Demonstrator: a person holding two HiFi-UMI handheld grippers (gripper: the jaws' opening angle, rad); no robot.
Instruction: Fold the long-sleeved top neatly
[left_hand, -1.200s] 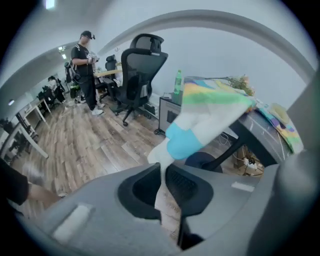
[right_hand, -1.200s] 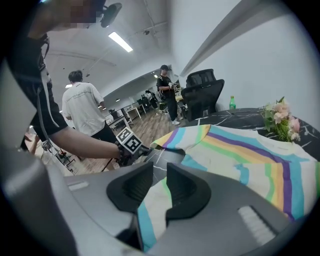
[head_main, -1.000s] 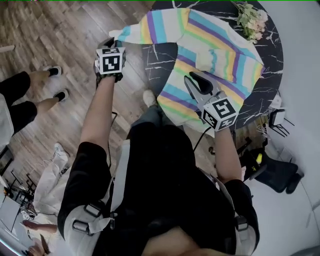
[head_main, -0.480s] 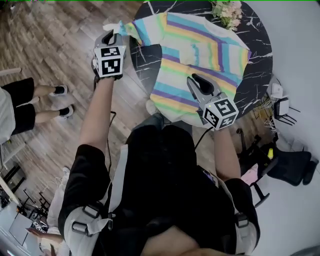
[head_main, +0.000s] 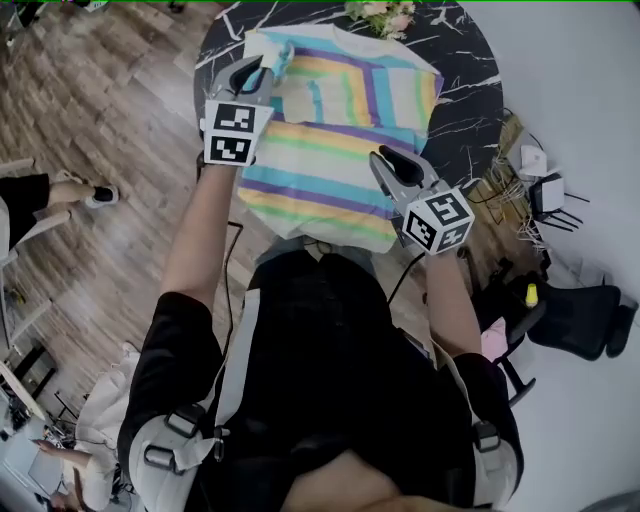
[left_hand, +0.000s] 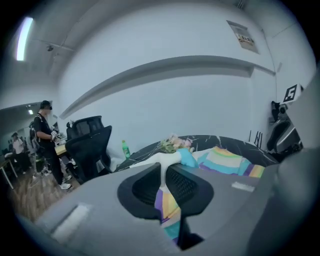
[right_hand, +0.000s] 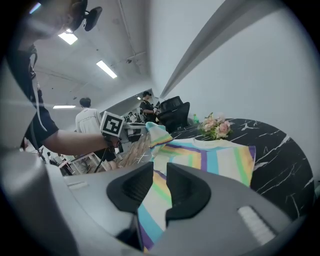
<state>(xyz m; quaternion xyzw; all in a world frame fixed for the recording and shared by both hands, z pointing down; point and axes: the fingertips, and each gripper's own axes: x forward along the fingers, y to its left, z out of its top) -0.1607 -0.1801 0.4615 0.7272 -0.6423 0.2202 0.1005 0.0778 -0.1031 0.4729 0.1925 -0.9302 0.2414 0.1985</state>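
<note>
Now the sleeve swings in over the body

Across the round dark surface (head_main: 470, 90) the long-sleeved top (head_main: 330, 170) lies spread, its near hem drooping over the edge toward me, flowers (head_main: 380, 12) at the far rim. A second ago its sleeve (head_main: 272, 62) trailed off the left side over the floor. Since then I have carried it up and inward, so it now hangs above the chest stripes. My left tongs (head_main: 250, 76) are clamped on that sleeve near the white cuff. My right tongs (head_main: 386, 160) are pinched on the top's right edge, keeping it taut. I judge the first fold half made, the sleeve not yet laid flat.
</note>
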